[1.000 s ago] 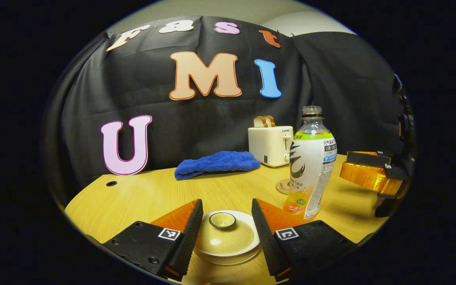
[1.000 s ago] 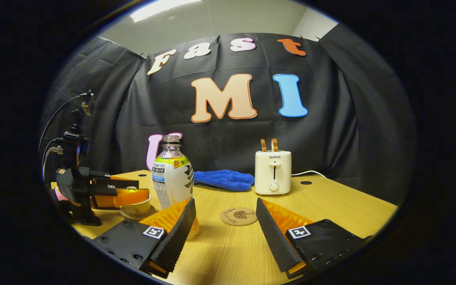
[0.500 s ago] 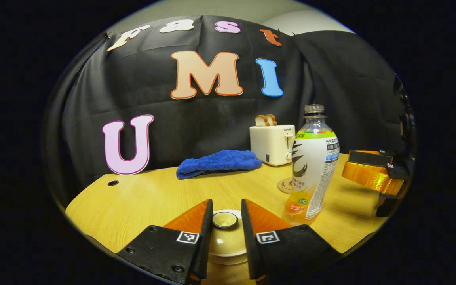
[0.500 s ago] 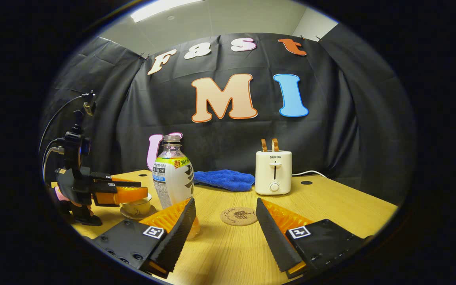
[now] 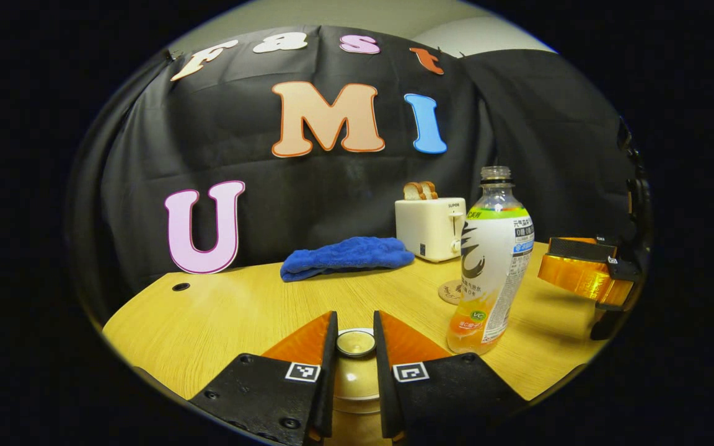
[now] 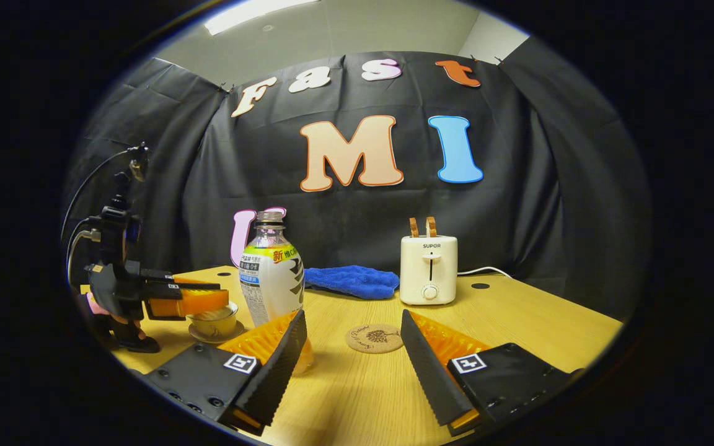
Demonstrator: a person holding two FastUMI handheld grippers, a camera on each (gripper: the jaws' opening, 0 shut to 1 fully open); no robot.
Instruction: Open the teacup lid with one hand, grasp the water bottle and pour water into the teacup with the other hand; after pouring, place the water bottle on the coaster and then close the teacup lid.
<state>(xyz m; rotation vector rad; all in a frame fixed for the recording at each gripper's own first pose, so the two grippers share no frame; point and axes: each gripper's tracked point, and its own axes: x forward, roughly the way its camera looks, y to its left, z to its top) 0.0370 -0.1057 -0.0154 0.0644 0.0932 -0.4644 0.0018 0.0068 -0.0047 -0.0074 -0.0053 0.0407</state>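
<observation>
Closing in since a second ago, my left gripper (image 5: 355,344) now pinches the lid knob (image 5: 355,341) of the teacup (image 6: 215,322) near the table's (image 6: 518,322) left edge. My right gripper (image 6: 353,347) hangs released beside the upright water bottle (image 6: 271,275), coaster (image 6: 374,338) just ahead.

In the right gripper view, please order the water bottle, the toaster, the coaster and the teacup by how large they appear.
1. Water bottle, though it stands nearer to the camera.
2. Toaster.
3. Coaster and teacup: they look alike, so I leave them unranked.
</observation>
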